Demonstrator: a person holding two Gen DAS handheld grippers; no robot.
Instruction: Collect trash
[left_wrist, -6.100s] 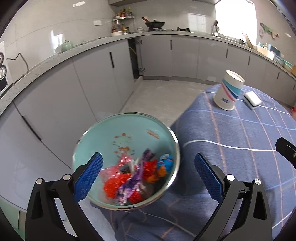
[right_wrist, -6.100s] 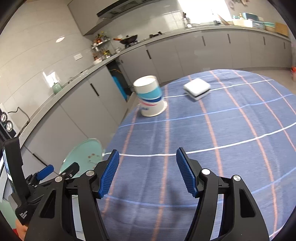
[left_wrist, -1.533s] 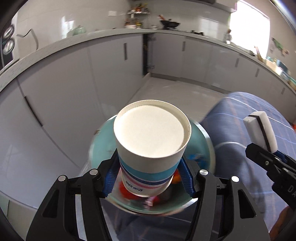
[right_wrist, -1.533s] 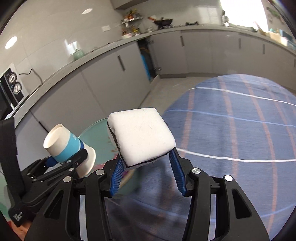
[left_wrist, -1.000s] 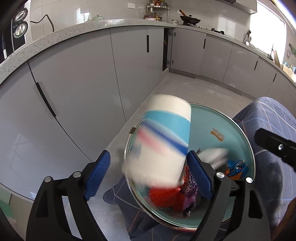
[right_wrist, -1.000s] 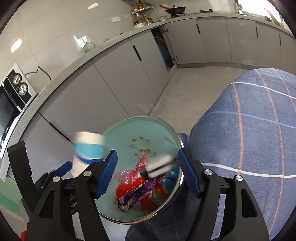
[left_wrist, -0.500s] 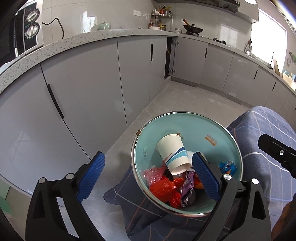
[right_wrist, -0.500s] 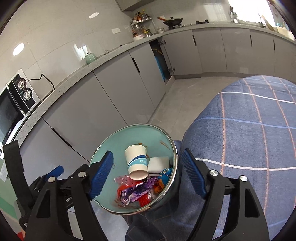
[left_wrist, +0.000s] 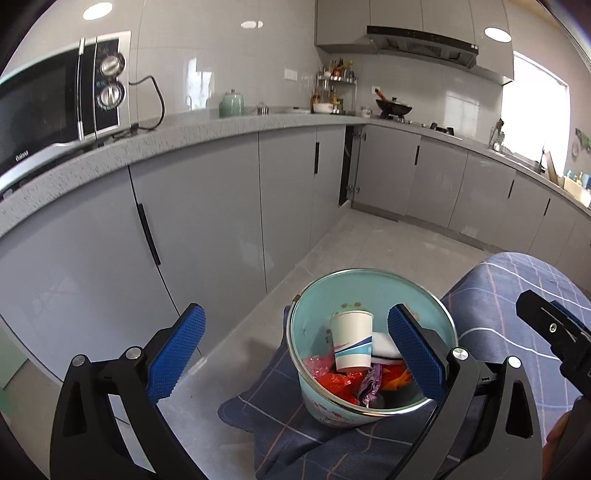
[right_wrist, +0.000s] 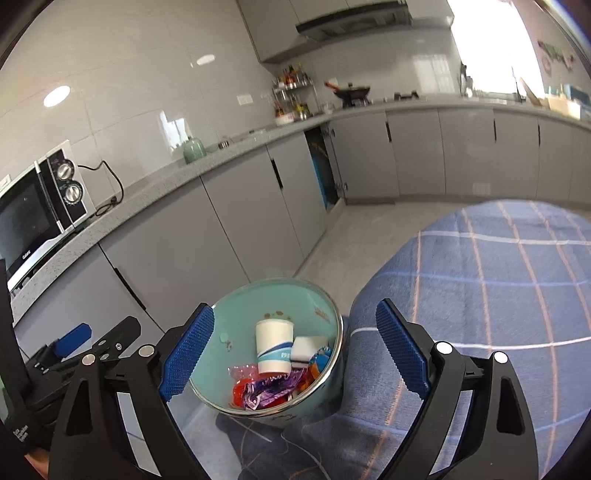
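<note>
Trash, namely a white paper cup with blue bands (left_wrist: 351, 345) and a white sponge block (right_wrist: 308, 347), lies inside the teal metal bucket (right_wrist: 236, 317) at the blue checked tablecloth's (right_wrist: 498, 295) edge; the left gripper (left_wrist: 293, 350) and right gripper (right_wrist: 293, 350), jaws just opening, stand wide and empty, so the deposit step looks finished and the next move calls for seeking remaining litter.

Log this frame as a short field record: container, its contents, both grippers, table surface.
container: teal bucket beside the table
contents: paper cup mouth down, white sponge, coloured wrappers
left gripper: open, jaws have just been opening, nothing between them
right gripper: open, jaws have just been opening, nothing between them
table: blue checked cloth, no trash in view on it
</note>
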